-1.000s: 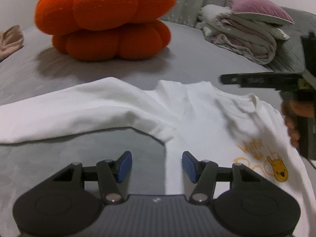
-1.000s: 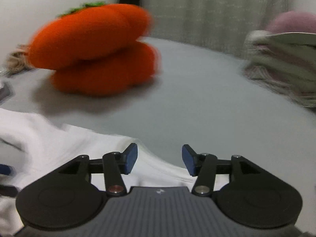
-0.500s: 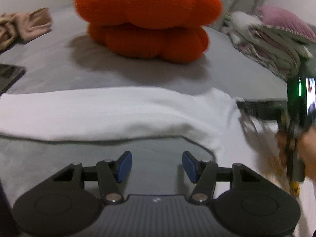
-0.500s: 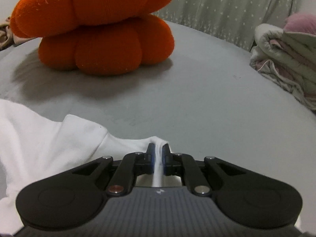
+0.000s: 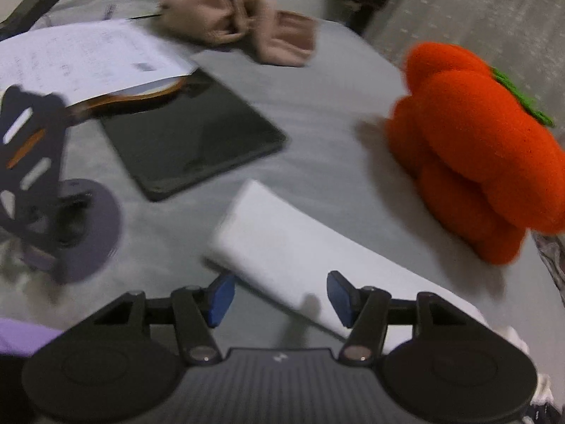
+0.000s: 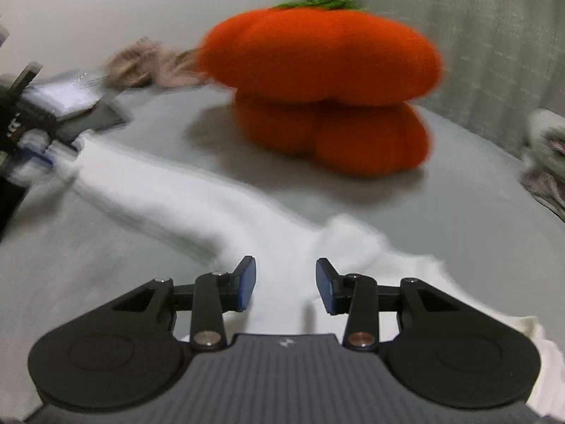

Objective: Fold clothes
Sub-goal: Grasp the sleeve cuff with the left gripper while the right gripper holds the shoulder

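A white long-sleeved shirt (image 6: 197,205) lies spread on the grey bed. Its sleeve (image 5: 282,243) runs out flat to a cuff. My left gripper (image 5: 280,298) hovers over that cuff end, open, and its pads do not press the cloth. In the right wrist view the sleeve stretches left to where the left gripper (image 6: 39,152) shows blurred at the edge. My right gripper (image 6: 286,288) is over the shirt near the shoulder. Its jaws are opening, and the white cloth lies below and between them, unpinched.
An orange pumpkin cushion (image 6: 328,88) sits on the bed beyond the sleeve. Left of the cuff lie a dark tablet (image 5: 190,141), a printed sheet (image 5: 81,56), a crumpled beige cloth (image 5: 240,31) and a purple-based stand (image 5: 53,212). Folded bedding (image 6: 543,155) is far right.
My left gripper has swung left along the sleeve to its cuff, staying open. My right gripper pinched a fold of the shirt half a second ago and has since let it go.
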`<state>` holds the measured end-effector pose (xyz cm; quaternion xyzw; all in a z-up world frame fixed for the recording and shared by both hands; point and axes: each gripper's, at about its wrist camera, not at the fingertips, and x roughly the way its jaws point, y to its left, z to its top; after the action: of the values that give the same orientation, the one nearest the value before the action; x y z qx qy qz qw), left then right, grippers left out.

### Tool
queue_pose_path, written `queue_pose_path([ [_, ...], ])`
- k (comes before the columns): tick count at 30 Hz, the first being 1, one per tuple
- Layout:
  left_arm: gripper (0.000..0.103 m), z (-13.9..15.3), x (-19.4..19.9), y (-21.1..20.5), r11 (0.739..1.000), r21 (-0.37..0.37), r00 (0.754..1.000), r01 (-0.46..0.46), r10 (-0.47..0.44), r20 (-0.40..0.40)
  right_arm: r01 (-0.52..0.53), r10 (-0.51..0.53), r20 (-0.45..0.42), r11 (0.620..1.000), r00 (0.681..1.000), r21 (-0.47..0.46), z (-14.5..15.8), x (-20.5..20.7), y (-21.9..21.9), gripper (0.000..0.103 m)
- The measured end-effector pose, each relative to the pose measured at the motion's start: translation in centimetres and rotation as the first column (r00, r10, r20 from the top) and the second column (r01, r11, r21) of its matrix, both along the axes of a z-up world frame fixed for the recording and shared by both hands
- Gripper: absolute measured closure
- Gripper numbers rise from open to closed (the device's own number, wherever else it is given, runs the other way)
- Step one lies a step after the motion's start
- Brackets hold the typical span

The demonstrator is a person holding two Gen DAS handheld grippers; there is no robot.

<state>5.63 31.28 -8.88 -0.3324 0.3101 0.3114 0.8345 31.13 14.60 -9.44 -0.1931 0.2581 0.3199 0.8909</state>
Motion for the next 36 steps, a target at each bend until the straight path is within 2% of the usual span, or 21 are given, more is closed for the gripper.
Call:
queue_pose_path([
  [2, 0.043, -0.7, 0.1, 0.8, 1.000, -0.001, 1.000, -0.002, 0.002, -0.003, -0.025, 0.025, -0.005, 1.000, 1.000, -0.010, -0.7, 0.1, 0.4, 0.061],
  [3, 0.038, -0.8, 0.3, 0.9, 1.000, 0.008, 1.000, 0.003, -0.003, 0.001, -0.021, 0.021, 0.000, 1.000, 1.000, -0.017, -0.9, 0.2, 0.6, 0.061],
  [6, 0.032, -1.0, 1.1, 0.2, 0.997, 0.065, 0.999, 0.037, -0.036, -0.016, -0.018, 0.019, 0.024, 0.999, 1.000, -0.047, -1.0, 0.2, 1.4, 0.061],
  [8, 0.033, -1.3, 1.6, 0.0, 0.993, 0.104, 0.999, 0.047, -0.044, -0.028, -0.017, 0.020, 0.036, 0.996, 0.999, -0.091, -1.2, -0.2, 2.0, 0.067],
  [9, 0.040, -1.4, 1.9, -0.1, 0.991, 0.126, 0.998, 0.051, -0.047, -0.036, -0.016, 0.020, 0.042, 0.993, 0.999, -0.113, -1.3, -0.5, 2.3, 0.081],
  [10, 0.052, -1.4, 2.1, -0.3, 0.987, 0.153, 0.998, 0.055, -0.048, -0.049, -0.009, 0.015, 0.046, 0.992, 0.999, -0.124, -1.6, -0.5, 2.5, 0.093],
  [11, 0.083, -1.4, 2.1, 0.0, 0.983, 0.172, 0.997, 0.059, -0.051, -0.056, -0.001, 0.008, 0.049, 0.991, 0.999, -0.133, -1.9, -0.5, 2.7, 0.093],
  [12, 0.096, -1.4, 2.0, 0.3, 0.985, 0.158, 0.997, 0.068, -0.063, -0.037, 0.006, 0.001, 0.053, 0.990, 0.999, -0.142, -2.2, -0.5, 2.9, 0.093],
  [14, 0.096, -1.2, 1.5, 0.9, 0.991, 0.122, 0.998, 0.063, -0.064, 0.003, 0.010, -0.007, 0.025, 0.996, 1.000, -0.089, -1.7, -0.4, 2.4, 0.093],
  [15, 0.096, -0.9, 1.1, 1.2, 0.992, 0.111, 0.998, 0.052, -0.055, 0.020, -0.009, 0.010, 0.012, 0.999, 1.000, -0.053, -1.3, -0.4, 1.8, 0.095],
  [16, 0.096, -0.6, 0.8, 1.5, 0.994, 0.101, 0.998, 0.042, -0.046, 0.036, -0.033, 0.034, 0.005, 0.999, 0.999, -0.024, -0.9, -0.4, 1.3, 0.102],
  [17, 0.096, -0.4, 0.6, 1.6, 0.994, 0.102, 0.998, 0.040, -0.045, 0.044, -0.054, 0.054, -0.004, 0.999, 0.999, -0.006, -0.5, -0.4, 0.7, 0.102],
  [21, 0.096, 0.6, -0.1, 1.8, 0.994, 0.105, 0.996, 0.030, -0.038, 0.075, -0.040, 0.040, -0.008, 0.999, 0.999, -0.021, -0.3, 0.5, -0.8, 0.102],
  [23, 0.095, 0.4, 0.1, 2.0, 0.996, 0.089, 0.997, 0.027, -0.033, 0.063, -0.037, 0.036, -0.026, 0.999, 0.999, -0.008, -0.6, 0.7, -1.1, 0.102],
  [25, 0.095, -0.2, 0.3, 2.3, 0.997, 0.070, 0.999, 0.027, -0.030, 0.040, -0.047, 0.047, -0.028, 0.999, 0.998, 0.002, -0.7, 0.5, -1.1, 0.099],
  [27, 0.095, -0.4, 0.3, 2.5, 0.998, 0.060, 0.999, 0.023, -0.025, 0.040, -0.059, 0.059, -0.023, 0.998, 0.998, 0.011, -0.6, 0.0, -0.8, 0.088],
  [30, 0.095, 0.4, -0.2, 2.4, 0.997, 0.080, 0.996, 0.014, -0.021, 0.087, -0.084, 0.084, -0.041, 0.996, 0.996, 0.004, -0.7, -0.2, 0.1, 0.088],
  [32, 0.095, 0.5, -0.4, 2.5, 0.997, 0.079, 0.996, 0.002, -0.009, 0.087, -0.077, 0.076, -0.040, 0.996, 0.996, -0.042, -1.5, -0.1, 0.9, 0.088],
  [34, 0.095, 0.6, -0.6, 2.5, 0.997, 0.076, 0.996, -0.012, 0.006, 0.086, -0.073, 0.070, -0.049, 0.996, 0.996, -0.051, -1.5, 0.0, 1.1, 0.087],
  [36, 0.095, 0.1, -0.8, 3.0, 0.999, 0.033, 0.996, -0.034, 0.031, 0.081, -0.070, 0.068, -0.074, 0.997, 0.995, -0.029, -0.8, 0.2, 1.0, 0.087],
])
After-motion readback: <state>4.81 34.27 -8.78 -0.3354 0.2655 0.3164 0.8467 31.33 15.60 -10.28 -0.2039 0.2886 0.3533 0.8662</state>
